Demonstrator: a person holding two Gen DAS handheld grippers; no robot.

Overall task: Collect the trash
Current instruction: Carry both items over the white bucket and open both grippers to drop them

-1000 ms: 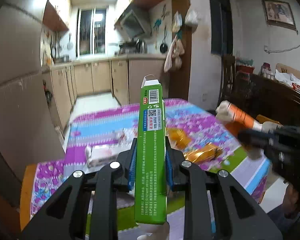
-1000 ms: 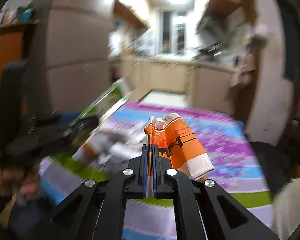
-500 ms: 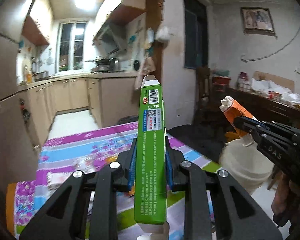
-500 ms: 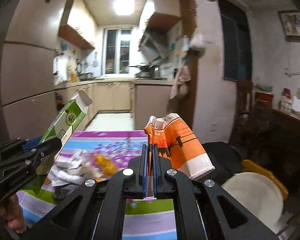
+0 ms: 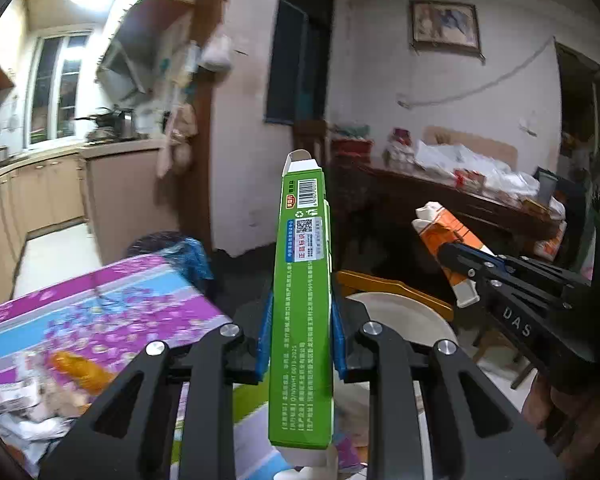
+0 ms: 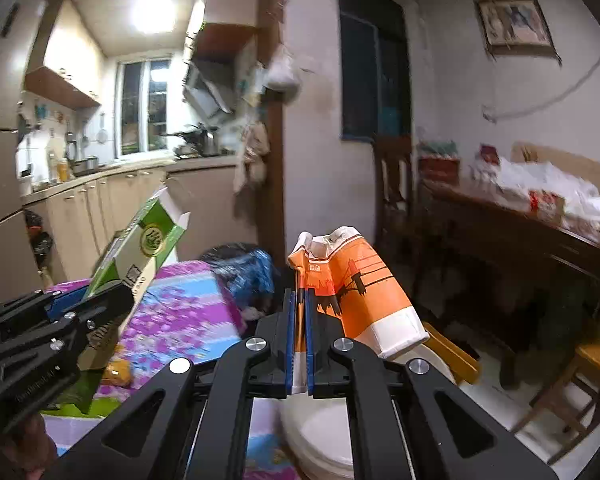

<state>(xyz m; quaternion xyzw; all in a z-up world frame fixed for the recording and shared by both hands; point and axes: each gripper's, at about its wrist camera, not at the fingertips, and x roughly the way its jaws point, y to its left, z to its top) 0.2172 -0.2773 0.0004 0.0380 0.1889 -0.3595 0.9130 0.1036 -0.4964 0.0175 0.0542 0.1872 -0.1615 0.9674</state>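
Note:
A tall green carton (image 5: 302,300) stands upright between the blue pads of my left gripper (image 5: 302,332), which is shut on it. My right gripper (image 6: 299,320) is shut on a crushed orange and white paper cup (image 6: 352,288). In the left wrist view the right gripper (image 5: 460,258) comes in from the right with the cup (image 5: 440,228). The right wrist view shows the left gripper (image 6: 88,300) and the carton (image 6: 140,248) at the left. Both hang above a round white bin (image 6: 328,432), (image 5: 400,320) just past the table's edge.
The table with a purple floral cloth (image 5: 120,304) lies to the left, with an orange wrapper (image 5: 80,368) and white wrappers (image 5: 12,396) on it. A dark blue bag (image 6: 248,268) sits behind its corner. A cluttered dark sideboard (image 6: 520,240) and a wooden stool (image 6: 592,360) stand at the right.
Both grippers have swung right, off the table top and over to the white bin, each still shut on its item. The kitchen has slid to the left of both views.

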